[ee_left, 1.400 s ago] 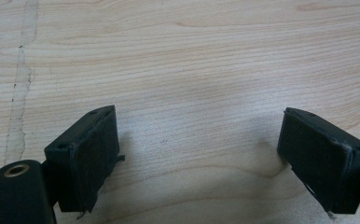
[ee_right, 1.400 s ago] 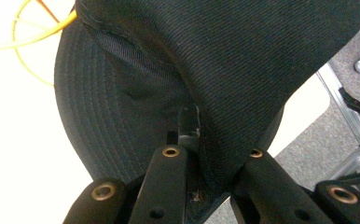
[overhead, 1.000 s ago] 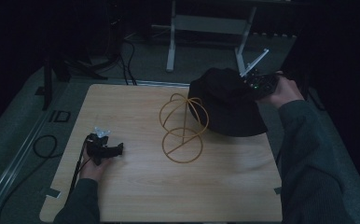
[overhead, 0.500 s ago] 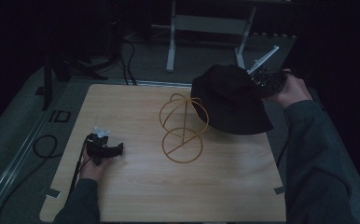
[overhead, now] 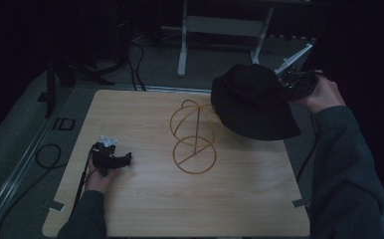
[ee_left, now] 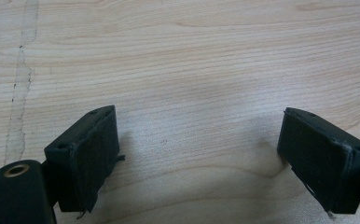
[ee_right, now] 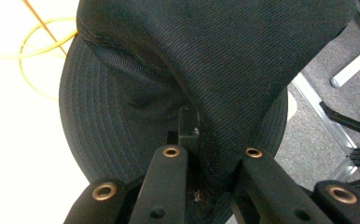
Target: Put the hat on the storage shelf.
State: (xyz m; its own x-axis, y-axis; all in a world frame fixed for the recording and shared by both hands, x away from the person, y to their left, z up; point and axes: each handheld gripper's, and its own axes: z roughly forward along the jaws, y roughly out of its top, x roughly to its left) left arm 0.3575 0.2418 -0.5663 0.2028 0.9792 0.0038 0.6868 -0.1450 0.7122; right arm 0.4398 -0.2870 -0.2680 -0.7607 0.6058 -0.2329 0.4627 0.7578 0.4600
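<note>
Right gripper [overhead: 293,85]: I have it pinched tight on a fold of the black bucket hat [overhead: 252,102], jaws drawn close with cloth between them, as the right gripper view shows.
Hat: it hangs from my grip above the far right part of the table [overhead: 145,209], just right of the yellow wire stand [overhead: 196,134].
Left gripper [overhead: 111,158]: it rests on the wood at the near left, jaws spread wide with nothing between them.
Slip risk: I hold only a narrow pinch of fabric, so a jerk could pull the cloth free and drop the hat.
Stand risk: the wire frame looks light; if the brim snags a loop as I move left, it may tip or slide, and my left gripper is too far away to steady it.
Aim risk: the drooping brim hides the dome from me, so the crown may land off-centre.
</note>
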